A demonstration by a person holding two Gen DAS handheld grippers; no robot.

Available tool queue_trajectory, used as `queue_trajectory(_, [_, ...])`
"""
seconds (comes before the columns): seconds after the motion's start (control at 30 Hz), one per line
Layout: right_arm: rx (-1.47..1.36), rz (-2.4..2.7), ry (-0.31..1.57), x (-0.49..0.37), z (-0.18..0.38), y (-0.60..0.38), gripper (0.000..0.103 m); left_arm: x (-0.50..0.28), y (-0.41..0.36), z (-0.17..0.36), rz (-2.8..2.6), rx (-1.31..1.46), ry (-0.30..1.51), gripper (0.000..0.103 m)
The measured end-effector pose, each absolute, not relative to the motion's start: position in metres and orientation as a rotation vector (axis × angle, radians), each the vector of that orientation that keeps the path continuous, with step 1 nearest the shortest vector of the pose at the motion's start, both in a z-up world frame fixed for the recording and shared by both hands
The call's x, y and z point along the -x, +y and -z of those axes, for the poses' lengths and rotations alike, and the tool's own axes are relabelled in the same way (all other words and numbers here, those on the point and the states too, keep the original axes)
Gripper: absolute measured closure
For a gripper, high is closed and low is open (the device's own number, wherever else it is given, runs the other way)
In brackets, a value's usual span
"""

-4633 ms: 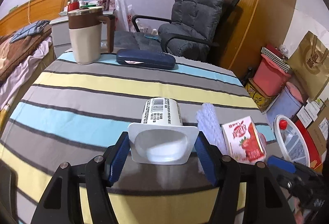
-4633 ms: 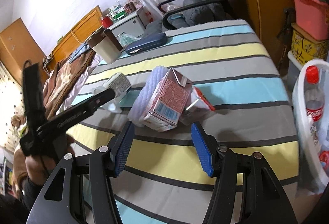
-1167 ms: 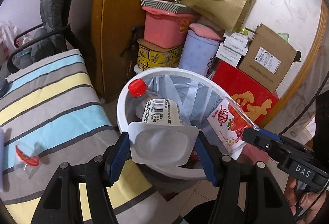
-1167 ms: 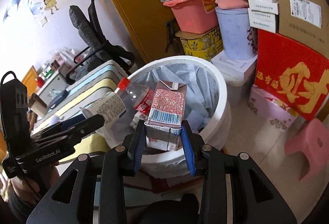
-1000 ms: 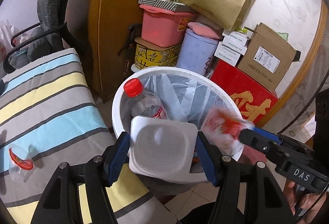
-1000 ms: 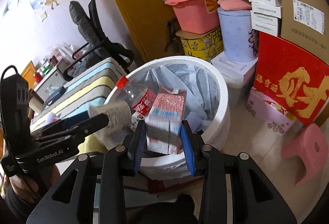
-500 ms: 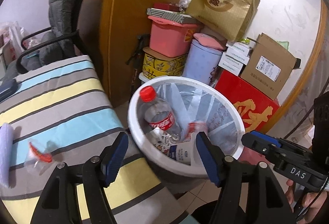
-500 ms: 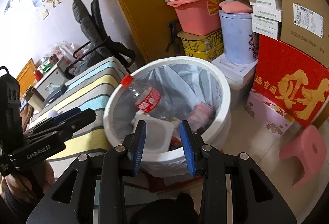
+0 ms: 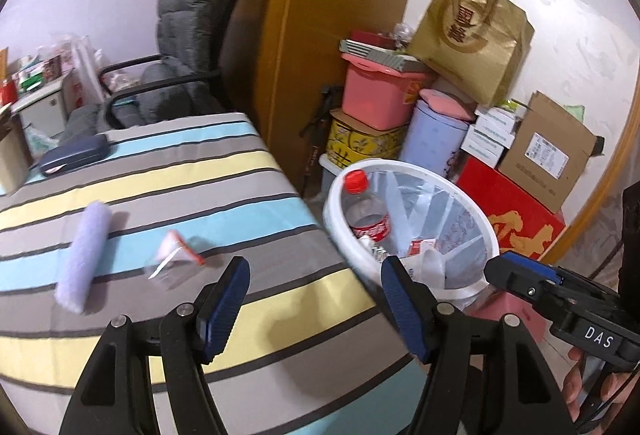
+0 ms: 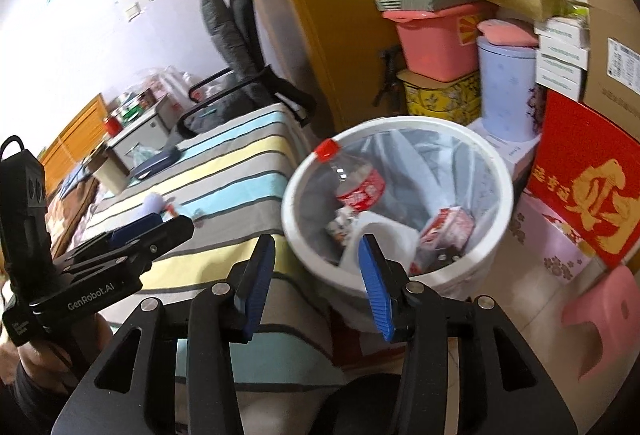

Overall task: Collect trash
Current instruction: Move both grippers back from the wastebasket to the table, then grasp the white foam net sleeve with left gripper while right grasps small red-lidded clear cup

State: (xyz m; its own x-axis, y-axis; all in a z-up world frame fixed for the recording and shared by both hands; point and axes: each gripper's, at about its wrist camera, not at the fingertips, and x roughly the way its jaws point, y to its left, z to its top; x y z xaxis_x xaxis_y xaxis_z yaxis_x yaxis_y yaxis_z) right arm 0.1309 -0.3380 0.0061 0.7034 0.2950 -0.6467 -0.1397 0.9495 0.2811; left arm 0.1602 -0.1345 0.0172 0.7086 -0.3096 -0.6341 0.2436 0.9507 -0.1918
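The left gripper (image 9: 314, 293) stands with its blue-padded jaws wide and nothing between them, low in the left wrist view over the edge of the table (image 9: 168, 171) with its grey, yellow and light-blue striped cloth. The right gripper (image 10: 316, 275) shows at the bottom centre of its own view; its jaws have just been opening and now stand moderately apart with nothing in them, just before the near rim of the round white plastic trash bin (image 10: 400, 127) lined with a clear bag. Inside the bin lie a clear plastic bottle with a red cap and red label (image 10: 354, 183), a white plastic yoghurt cup (image 10: 384, 231) and a red-and-white strawberry-print drink carton (image 10: 450, 225). On the table, at the left of the left wrist view, a lilac ribbed roll (image 9: 82, 255) lies lengthwise and, just beside it, a small clear wrapper with a red strip (image 9: 174, 255); a dark blue flat case (image 9: 74, 155) sits farther back. The left tool's body reads "GenRobot.AI" in the right wrist view; the right tool reads "DAS" in the left. At the upper right of both views are a gold paper bag with a round emblem (image 9: 472, 35) and a red box with large gold characters (image 10: 584, 195); their writing is not readable.
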Motion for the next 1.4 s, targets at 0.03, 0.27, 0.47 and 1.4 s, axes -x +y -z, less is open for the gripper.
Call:
queue_trajectory(0.03, [-0.215, -0.251, 0.755, -0.130, -0.006, -0.336, 0.057, -0.158, -0.131, -0.018, 0.301, 0.100, 0.720, 0.035])
queue_trajectory(0.27, [-0.183, -0.312, 0.760, -0.127, -0.007, -0.314, 0.057, -0.140, -0.102, -0.021, 0.239, 0.121, 0.698, 0.035])
queue_trajectory(0.47, [-0.154, -0.365, 0.759, -0.123, -0.008, -0.294, 0.057, -0.129, -0.083, -0.021, 0.198, 0.129, 0.692, 0.035])
queue_trajectory(1.4, [-0.057, -0.500, 0.803, -0.135, -0.005, -0.229, 0.057, -0.118, 0.003, -0.017, 0.070, 0.175, 0.702, 0.035])
